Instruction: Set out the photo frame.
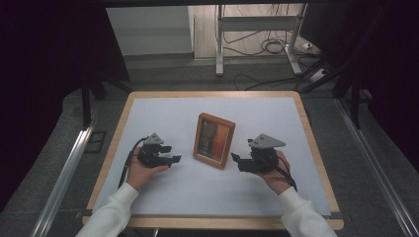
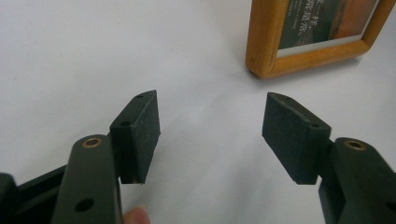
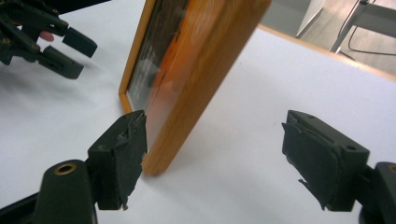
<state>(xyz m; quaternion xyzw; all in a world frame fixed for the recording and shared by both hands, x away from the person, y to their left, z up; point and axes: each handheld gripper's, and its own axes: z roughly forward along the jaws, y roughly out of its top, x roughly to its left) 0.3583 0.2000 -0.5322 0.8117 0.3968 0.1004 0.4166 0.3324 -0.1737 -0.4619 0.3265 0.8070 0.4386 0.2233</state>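
The table (image 1: 148, 106), white-topped with a pale wooden rim, lay in front of me, and near its middle stood the wooden picture frame (image 1: 214, 140), leaning back on its stand with its glazed face toward me. I held a tool on each side of it. My left gripper (image 1: 173, 159) waited well apart from the frame's left edge, its jaws spread wide over bare table with nothing between them. My right gripper (image 1: 236, 161) was just beside the frame's right edge; in the right gripper view its jaws stood apart, one pad near the frame's lower corner (image 3: 156, 165) and seemingly just clear of it, the other well off over the white surface.

The step, as I judged it, was to take hold of the frame. To do it well I would set the right jaws square across the thick wooden side rail, close gently on wood, not glass, and bring the left in to steady the opposite rail so the frame would not tip backward.
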